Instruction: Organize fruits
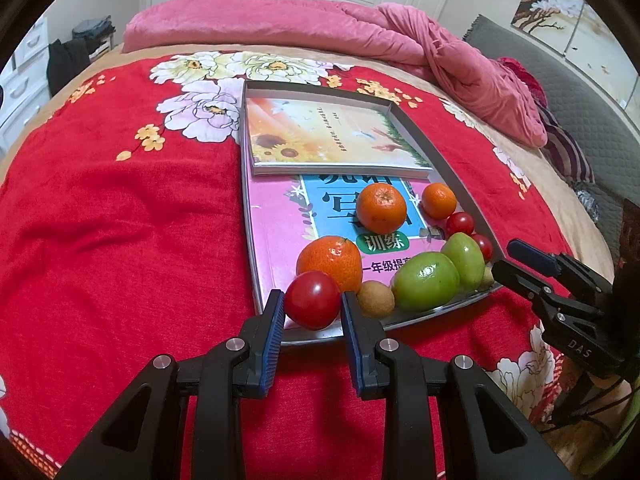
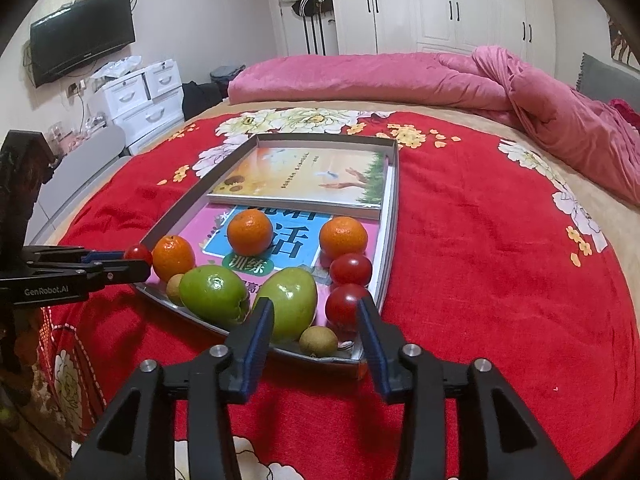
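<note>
Left tongs pinching glossy red tomato, right tongs parted

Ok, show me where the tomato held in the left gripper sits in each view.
Left wrist view: the tomato sits low and centre, clamped between the left gripper pads, at the tray's near corner.
Right wrist view: the same tomato is at the far left, mostly hidden behind the left gripper tips.
Shared landmark: the orange right next to it.
</note>
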